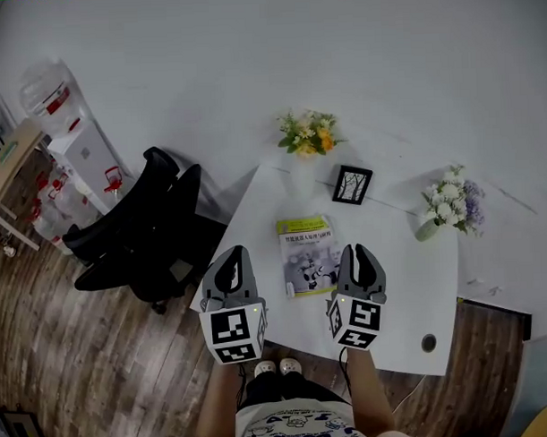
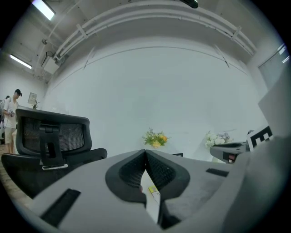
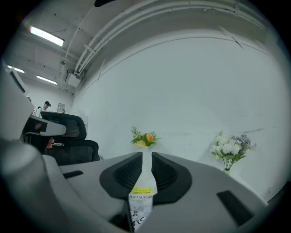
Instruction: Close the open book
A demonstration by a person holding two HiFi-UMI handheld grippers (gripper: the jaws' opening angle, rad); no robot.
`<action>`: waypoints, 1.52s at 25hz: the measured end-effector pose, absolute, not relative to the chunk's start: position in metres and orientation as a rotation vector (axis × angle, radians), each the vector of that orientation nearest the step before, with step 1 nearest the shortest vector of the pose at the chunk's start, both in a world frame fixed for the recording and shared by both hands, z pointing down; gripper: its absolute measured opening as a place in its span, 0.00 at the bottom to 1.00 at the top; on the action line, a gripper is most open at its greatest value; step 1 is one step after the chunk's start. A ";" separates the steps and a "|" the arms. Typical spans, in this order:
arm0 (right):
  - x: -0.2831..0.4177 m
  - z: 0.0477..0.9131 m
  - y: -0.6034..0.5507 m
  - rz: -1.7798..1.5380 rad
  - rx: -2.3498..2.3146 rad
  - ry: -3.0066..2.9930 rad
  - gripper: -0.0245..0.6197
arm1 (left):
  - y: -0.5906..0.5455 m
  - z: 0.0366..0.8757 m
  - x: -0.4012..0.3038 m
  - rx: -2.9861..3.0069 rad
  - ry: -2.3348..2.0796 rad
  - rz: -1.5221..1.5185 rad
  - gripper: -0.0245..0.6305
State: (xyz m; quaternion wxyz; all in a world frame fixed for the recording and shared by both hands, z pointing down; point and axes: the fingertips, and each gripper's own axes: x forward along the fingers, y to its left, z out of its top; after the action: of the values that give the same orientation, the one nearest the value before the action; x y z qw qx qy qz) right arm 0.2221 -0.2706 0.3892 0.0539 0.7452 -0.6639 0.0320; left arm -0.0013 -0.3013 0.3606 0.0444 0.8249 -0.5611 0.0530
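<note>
White worktop by a plain wall carries the book, which lies shut, cover up, w/ yellow flowers at its 12 o'clock and a picture frame at 1. Left gripper, at the book's 8 o'clock, has jaws together, empty; right gripper, at 4 o'clock, has jaws a narrow slit apart, nothing btwn. Closing step looks done; next move prob. only calls for holding both clear of the cover.

A white table carries a closed book at its middle, a framed picture beyond it, yellow flowers at the far corner, and white flowers at the right.
</note>
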 end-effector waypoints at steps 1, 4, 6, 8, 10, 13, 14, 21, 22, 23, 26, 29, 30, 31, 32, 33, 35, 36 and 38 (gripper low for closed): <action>0.220 0.384 -0.270 0.081 2.264 -2.027 0.15 | -0.301 0.358 -0.002 2.522 -1.720 0.155 0.07; 0.216 0.373 -0.269 0.046 2.261 -2.046 0.14 | -0.299 0.350 -0.004 2.522 -1.736 0.132 0.07; 0.215 0.368 -0.268 0.033 2.261 -2.055 0.14 | -0.298 0.346 -0.006 2.523 -1.746 0.119 0.07; 0.215 0.365 -0.267 0.031 2.263 -2.065 0.13 | -0.298 0.342 -0.007 2.524 -1.754 0.111 0.07; 0.214 0.362 -0.266 0.031 2.263 -2.077 0.12 | -0.297 0.339 -0.007 2.527 -1.760 0.102 0.07; 0.213 0.357 -0.267 0.029 2.260 -2.095 0.12 | -0.297 0.334 -0.006 2.536 -1.762 0.090 0.07; 0.212 0.356 -0.267 0.027 2.258 -2.101 0.12 | -0.297 0.333 -0.005 2.538 -1.761 0.088 0.07; 0.209 0.349 -0.270 0.010 2.224 -2.125 0.11 | -0.298 0.330 -0.003 2.548 -1.756 0.090 0.07; 0.209 0.349 -0.271 0.004 2.219 -2.125 0.11 | -0.298 0.330 -0.003 2.548 -1.757 0.090 0.07; 0.209 0.349 -0.272 0.000 2.216 -2.125 0.11 | -0.299 0.330 -0.003 2.548 -1.758 0.091 0.07; 0.209 0.348 -0.273 -0.006 2.211 -2.131 0.11 | -0.299 0.331 -0.001 2.548 -1.760 0.093 0.07; 0.208 0.347 -0.273 -0.008 2.208 -2.136 0.11 | -0.299 0.331 -0.001 2.550 -1.760 0.098 0.07; 0.209 0.347 -0.273 -0.007 2.208 -2.136 0.11 | -0.299 0.332 0.000 2.549 -1.760 0.098 0.07; 0.210 0.347 -0.273 -0.005 2.209 -2.136 0.11 | -0.299 0.332 0.000 2.547 -1.760 0.097 0.07; 0.211 0.347 -0.273 -0.003 2.210 -2.135 0.11 | -0.299 0.332 0.000 2.546 -1.761 0.096 0.07; 0.212 0.347 -0.274 0.000 2.212 -2.136 0.11 | -0.299 0.332 0.000 2.545 -1.763 0.096 0.07; 0.212 0.348 -0.274 0.004 2.214 -2.136 0.11 | -0.300 0.332 0.000 2.543 -1.766 0.098 0.07; 0.213 0.348 -0.275 0.005 2.214 -2.137 0.11 | -0.300 0.333 -0.001 2.541 -1.767 0.100 0.07; 0.212 0.348 -0.274 0.008 2.214 -2.138 0.11 | -0.300 0.334 -0.001 2.537 -1.768 0.104 0.07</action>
State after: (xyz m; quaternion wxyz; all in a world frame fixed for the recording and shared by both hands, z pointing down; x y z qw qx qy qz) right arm 0.2124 -0.2743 0.3482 0.0319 0.7188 -0.6944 0.0027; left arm -0.0009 -0.3004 0.3336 0.0235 0.8197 -0.5713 0.0335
